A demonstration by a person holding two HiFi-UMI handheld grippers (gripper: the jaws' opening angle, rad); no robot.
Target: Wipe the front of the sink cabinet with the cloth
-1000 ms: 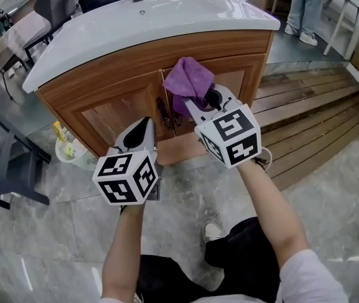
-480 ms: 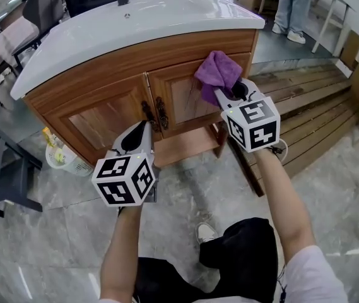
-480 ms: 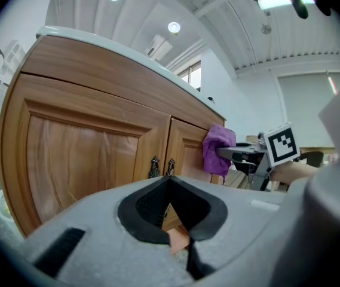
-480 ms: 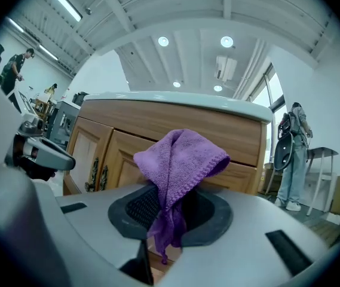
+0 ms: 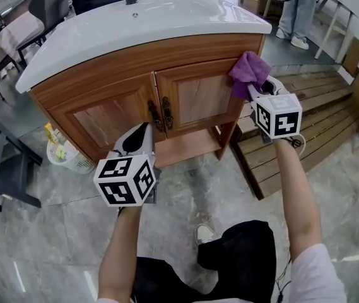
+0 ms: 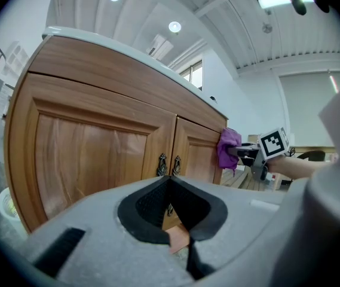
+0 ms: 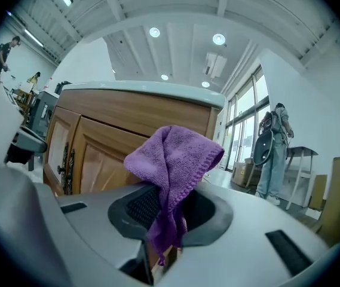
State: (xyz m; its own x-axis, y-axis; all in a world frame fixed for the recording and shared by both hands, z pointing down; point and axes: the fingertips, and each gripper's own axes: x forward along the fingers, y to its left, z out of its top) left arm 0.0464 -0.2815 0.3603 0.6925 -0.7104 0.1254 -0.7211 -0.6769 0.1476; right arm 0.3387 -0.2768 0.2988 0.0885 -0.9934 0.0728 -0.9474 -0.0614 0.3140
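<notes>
1. Setting: a workshop-like room with a glossy grey stone-pattern floor [image 5: 47,232]. A slatted wooden platform [image 5: 311,137] lies to the right of the unit.
2. Sink cabinet [image 5: 119,115]: warm wood-grain front, gently bowed, with two framed panel doors. A pair of dark, ornate metal handles [image 5: 158,113] sits where the doors meet. The basin top [image 5: 141,21] is smooth, white and glossy, with a rounded edge.
3. Cloth [image 5: 248,70]: purple, soft terry weave with a stitched hem, bunched into loose folds. It lies against the upper right corner of the cabinet front, just below the basin top.
4. Right gripper [image 5: 258,88]: clenched on the cloth, which rises from between the ribbed black pads and droops below them in the right gripper view [image 7: 172,178].
5. Left gripper [image 5: 141,131]: jaws drawn together with nothing held. It hangs low before the left door, apart from the wood.
6. A white mesh basket [image 5: 62,154] stands on the floor beside the cabinet's left end.
</notes>
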